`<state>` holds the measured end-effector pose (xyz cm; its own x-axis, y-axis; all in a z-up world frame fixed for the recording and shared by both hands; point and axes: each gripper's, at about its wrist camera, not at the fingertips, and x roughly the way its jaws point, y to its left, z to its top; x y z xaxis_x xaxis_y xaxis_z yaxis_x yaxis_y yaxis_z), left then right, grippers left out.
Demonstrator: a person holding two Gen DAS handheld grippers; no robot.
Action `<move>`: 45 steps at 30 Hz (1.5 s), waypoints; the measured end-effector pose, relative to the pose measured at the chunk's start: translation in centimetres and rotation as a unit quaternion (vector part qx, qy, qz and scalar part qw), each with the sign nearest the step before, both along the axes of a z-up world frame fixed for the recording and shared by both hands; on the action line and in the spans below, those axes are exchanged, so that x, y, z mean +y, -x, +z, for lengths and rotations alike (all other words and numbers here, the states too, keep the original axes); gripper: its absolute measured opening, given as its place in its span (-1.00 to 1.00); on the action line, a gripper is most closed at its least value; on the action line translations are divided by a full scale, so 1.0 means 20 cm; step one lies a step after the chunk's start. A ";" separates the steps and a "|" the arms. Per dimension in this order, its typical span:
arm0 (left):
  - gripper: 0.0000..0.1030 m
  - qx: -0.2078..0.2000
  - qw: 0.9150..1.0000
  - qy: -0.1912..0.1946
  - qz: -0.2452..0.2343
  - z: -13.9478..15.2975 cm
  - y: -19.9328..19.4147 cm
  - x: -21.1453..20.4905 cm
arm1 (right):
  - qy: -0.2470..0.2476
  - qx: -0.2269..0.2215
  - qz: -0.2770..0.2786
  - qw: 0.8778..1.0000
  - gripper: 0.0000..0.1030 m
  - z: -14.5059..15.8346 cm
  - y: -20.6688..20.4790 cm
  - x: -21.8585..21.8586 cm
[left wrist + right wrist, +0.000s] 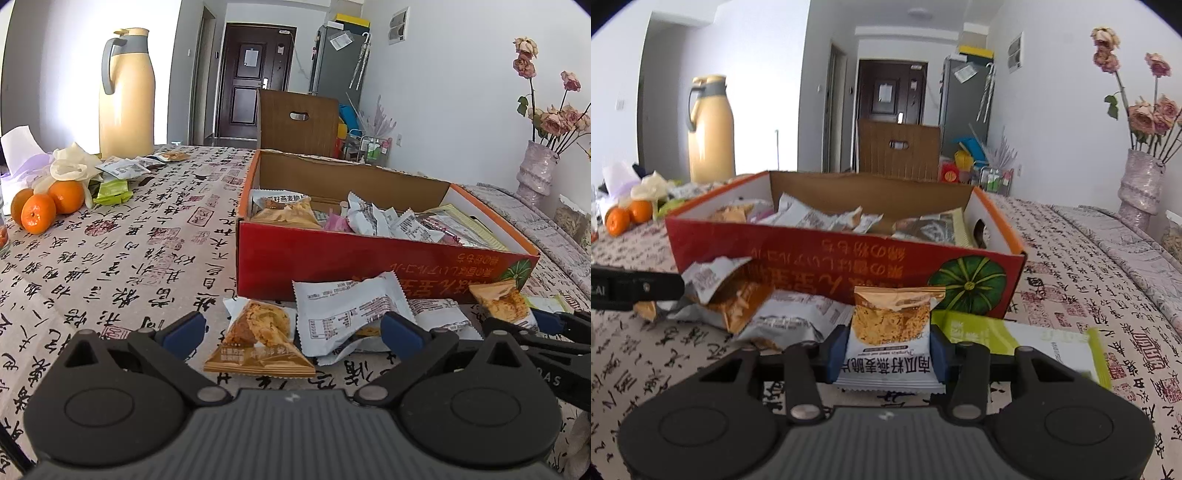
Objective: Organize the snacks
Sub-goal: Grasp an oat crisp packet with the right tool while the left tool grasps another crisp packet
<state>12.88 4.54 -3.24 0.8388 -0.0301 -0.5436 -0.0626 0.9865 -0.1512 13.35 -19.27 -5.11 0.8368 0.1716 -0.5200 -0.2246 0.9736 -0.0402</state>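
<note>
Nearest the right wrist camera, the right gripper (888, 352) is clamped on a white-and-gold snack packet (892, 332), its blue pads pressing both sides of the wrapper just in front of the red box. The left gripper (291, 328) has its jaws wide apart, with a triangular brown snack pack (258, 339) and a white wrapper (351, 310) lying loose on the table between them, untouched. A green packet (1015, 336) lies flat beside the held snack, toward the table's right edge. The table (110, 266) carries a pale cloth printed all over with black calligraphy and red seals. The red cardboard box (369, 258) stands open near the middle of the table, already holding a heap of wrapped snacks (373, 218). Toward the far left corner sit three oranges (48, 206), a crumpled plastic bag (70, 166) and a few scattered sachets, with a tall cream thermos jug (127, 96) behind them. At the far right edge a ridged vase of dried roses (535, 173) stands against the white wall. Beyond the table are a wooden chair back (299, 122), a grey fridge (340, 62) and a dark door (255, 74).
</note>
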 end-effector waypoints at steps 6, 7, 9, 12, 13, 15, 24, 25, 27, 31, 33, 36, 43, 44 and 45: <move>1.00 -0.004 1.000 -0.007 0.004 0.04 0.02 0.00 | -0.017 -0.028 -0.012 0.999 -0.12 0.02 0.03 -0.03; 1.00 -0.005 1.000 -0.007 0.005 0.05 0.02 0.00 | -0.021 -0.032 -0.014 0.999 -0.12 0.02 0.04 -0.04; 1.00 -0.004 1.000 -0.012 0.008 0.06 0.03 0.01 | -0.030 -0.038 -0.019 0.999 -0.12 0.02 0.05 -0.05; 1.00 -0.002 1.000 -0.023 0.019 0.07 0.03 0.02 | -0.039 -0.043 -0.021 0.998 -0.12 0.02 0.06 -0.06; 1.00 -0.001 0.999 -0.024 0.023 0.08 0.03 0.03 | -0.041 -0.043 -0.021 0.998 -0.12 0.02 0.06 -0.07; 1.00 0.001 0.999 -0.031 0.032 0.09 0.02 0.05 | -0.043 -0.044 -0.020 0.998 -0.12 0.02 0.06 -0.07; 0.88 0.045 0.996 -0.057 0.057 0.03 -0.05 0.10 | -0.048 -0.044 -0.017 0.998 -0.12 0.02 0.06 -0.07; 0.83 0.047 0.996 -0.058 0.053 0.02 -0.05 0.09 | -0.048 -0.045 -0.017 0.998 -0.12 0.02 0.06 -0.07; 0.69 0.051 0.996 -0.059 0.045 0.01 -0.06 0.08 | -0.048 -0.044 -0.017 0.998 -0.12 0.02 0.06 -0.07; 0.21 0.065 0.996 -0.055 0.036 -0.02 -0.08 0.07 | -0.048 -0.045 -0.017 0.998 -0.12 0.02 0.06 -0.07; 0.10 0.071 0.996 -0.052 0.031 -0.04 -0.09 0.07 | -0.048 -0.045 -0.017 0.998 -0.12 0.02 0.06 -0.07; -0.07 0.071 0.996 -0.047 0.026 -0.05 -0.09 0.07 | -0.048 -0.045 -0.017 0.998 -0.12 0.02 0.06 -0.07; -0.18 0.063 0.997 -0.048 0.018 -0.03 -0.08 0.06 | -0.048 -0.046 -0.017 0.998 -0.12 0.02 0.06 -0.07; -0.18 0.062 0.997 -0.047 0.019 -0.03 -0.08 0.06 | -0.048 -0.046 -0.017 0.998 -0.12 0.02 0.06 -0.07; -0.18 0.061 0.997 -0.047 0.019 -0.03 -0.08 0.06 | -0.048 -0.046 -0.017 0.998 -0.12 0.02 0.06 -0.07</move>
<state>14.45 5.77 -3.84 0.7658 0.0568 -0.6405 -0.1134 0.9924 -0.0475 12.08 -20.71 -4.68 0.8860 0.1882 -0.4238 -0.1920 0.9808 0.0341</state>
